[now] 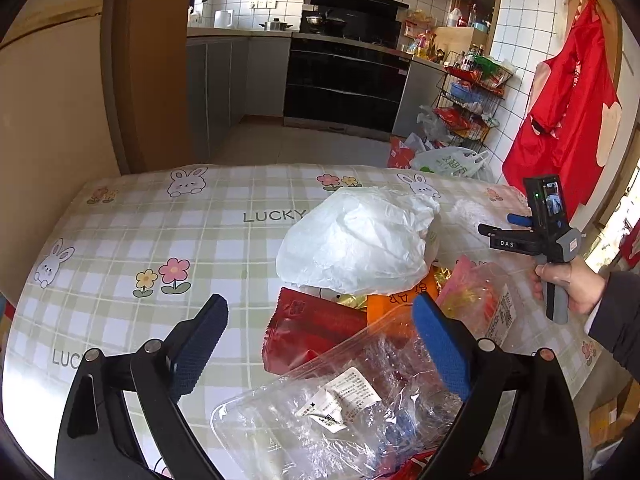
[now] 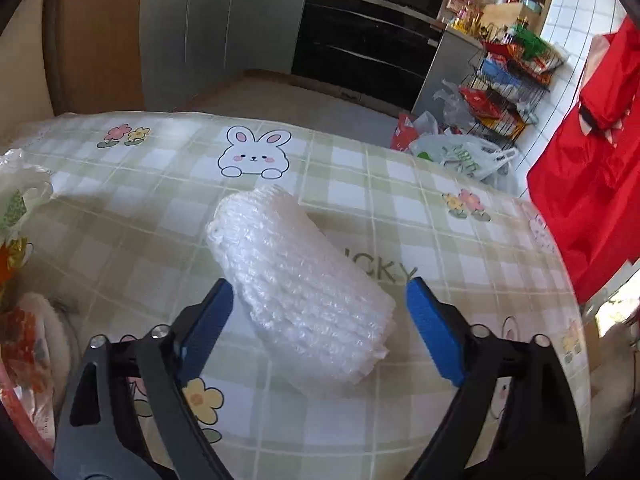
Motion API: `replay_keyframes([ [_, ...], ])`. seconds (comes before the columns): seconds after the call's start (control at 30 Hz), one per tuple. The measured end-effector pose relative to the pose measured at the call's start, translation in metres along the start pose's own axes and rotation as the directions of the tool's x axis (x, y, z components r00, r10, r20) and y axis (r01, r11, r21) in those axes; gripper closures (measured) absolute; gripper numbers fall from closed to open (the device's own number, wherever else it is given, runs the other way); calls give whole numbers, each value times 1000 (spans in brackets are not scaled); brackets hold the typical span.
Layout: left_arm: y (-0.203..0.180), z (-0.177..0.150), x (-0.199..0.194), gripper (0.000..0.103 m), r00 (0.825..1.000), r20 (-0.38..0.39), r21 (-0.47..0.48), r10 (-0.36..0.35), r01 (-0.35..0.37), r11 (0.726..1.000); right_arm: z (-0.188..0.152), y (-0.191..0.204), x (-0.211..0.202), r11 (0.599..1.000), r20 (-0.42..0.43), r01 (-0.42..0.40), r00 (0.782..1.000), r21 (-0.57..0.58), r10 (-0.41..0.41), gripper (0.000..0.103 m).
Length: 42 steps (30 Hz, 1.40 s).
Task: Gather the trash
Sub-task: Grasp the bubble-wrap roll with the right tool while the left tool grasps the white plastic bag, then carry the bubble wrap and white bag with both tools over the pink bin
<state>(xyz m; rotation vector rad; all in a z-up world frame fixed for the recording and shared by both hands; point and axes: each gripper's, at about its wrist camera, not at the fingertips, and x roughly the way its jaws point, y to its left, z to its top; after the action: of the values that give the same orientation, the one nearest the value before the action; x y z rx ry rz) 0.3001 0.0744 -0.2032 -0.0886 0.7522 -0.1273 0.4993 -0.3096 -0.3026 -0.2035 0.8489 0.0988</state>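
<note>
Kitchen tiling and a black oven [image 1: 344, 80] are closing off the far side of the room, with a checked tablecloth [image 1: 160, 240] lying under both tongs.

Left tongs [image 1: 320, 344] are standing spread, pinching nothing. A clear tray [image 1: 340, 408] is lying between the pads, and whether the right pad [image 1: 442, 348] is touching it I cannot tell. Just beyond the tips a red pouch [image 1: 316, 328] and an orange pack [image 1: 394, 300] are lying in a heap, with a white bag [image 1: 356, 240] slumping over them farther out. Left of these tongs the cloth is running bare to the near and far edges, giving open room on that side. To the right, a hand [image 1: 572, 284] is holding the right tongs above the table's right part.

Right tongs [image 2: 320, 304] are standing part open, pads apart, gripping nothing. A white foam net [image 2: 300, 292] is lying between them, running from near the right pad [image 2: 436, 332] out past the left pad [image 2: 208, 324]; the left pad is sitting just beside it, the right pad apart from it. Beyond the net the cloth is lying bare up to the far edge. To the right the table edge is curving near, with a red apron [image 2: 592, 184] hanging just past it. To the left, more wrappers [image 2: 20, 320] are crowding the cloth.

Past the far edge, floor is showing, with a wire rack [image 2: 508, 80] and shopping bags [image 2: 460, 152] by the wall.
</note>
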Motion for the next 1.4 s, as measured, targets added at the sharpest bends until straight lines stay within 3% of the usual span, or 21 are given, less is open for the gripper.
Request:
replay_keyframes([
  [0.1, 6, -3, 1, 12, 1000, -7, -11, -5, 5, 1000, -9, -5, -8, 998, 11, -45, 999, 33, 45, 58],
  [0.17, 9, -4, 2, 12, 1000, -13, -22, -6, 6, 1000, -17, -10, -20, 995, 31, -82, 996, 65, 80, 62],
  [0.37, 6, 12, 9, 12, 998, -19, -68, -61, 60, 996, -46, -25, -69, 964, 126, -195, 977, 181, 174, 66],
  [0.47, -8, 29, 33, 12, 991, -71, -69, -113, 108, 992, -62, -27, -92, 942, 161, -230, 968, 245, 194, 66],
  [0.53, -16, 38, 58, 12, 978, -135, -91, -161, 150, 985, -71, -29, -106, 922, 192, -263, 958, 284, 215, 66],
  [0.63, -20, 48, 92, 12, 967, -209, -119, -142, 119, 986, -85, -26, -132, 909, 246, -304, 940, 287, 237, 66],
  [0.77, -22, 59, 115, 12, 961, -232, -143, -149, 118, 983, -108, -21, -160, 903, 291, -321, 927, 287, 237, 66],
  [0.97, -18, 59, 136, 12, 956, -277, -153, -93, 51, 987, -147, -21, -180, 864, 305, -328, 927, 382, 217, 66],
  [1.13, -7, 58, 134, 62, 952, -283, -210, -118, 59, 976, -169, -27, -191, 835, 301, -320, 933, 447, 197, 66],
  [1.23, -4, 65, 119, 76, 962, -260, -190, -85, 35, 981, -174, -28, -201, 835, 299, -306, 937, 457, 180, 66],
  [1.4, -2, 86, 66, 79, 987, -144, -165, -70, 46, 985, -174, -27, -229, 844, 329, -301, 931, 443, 159, 66],
])
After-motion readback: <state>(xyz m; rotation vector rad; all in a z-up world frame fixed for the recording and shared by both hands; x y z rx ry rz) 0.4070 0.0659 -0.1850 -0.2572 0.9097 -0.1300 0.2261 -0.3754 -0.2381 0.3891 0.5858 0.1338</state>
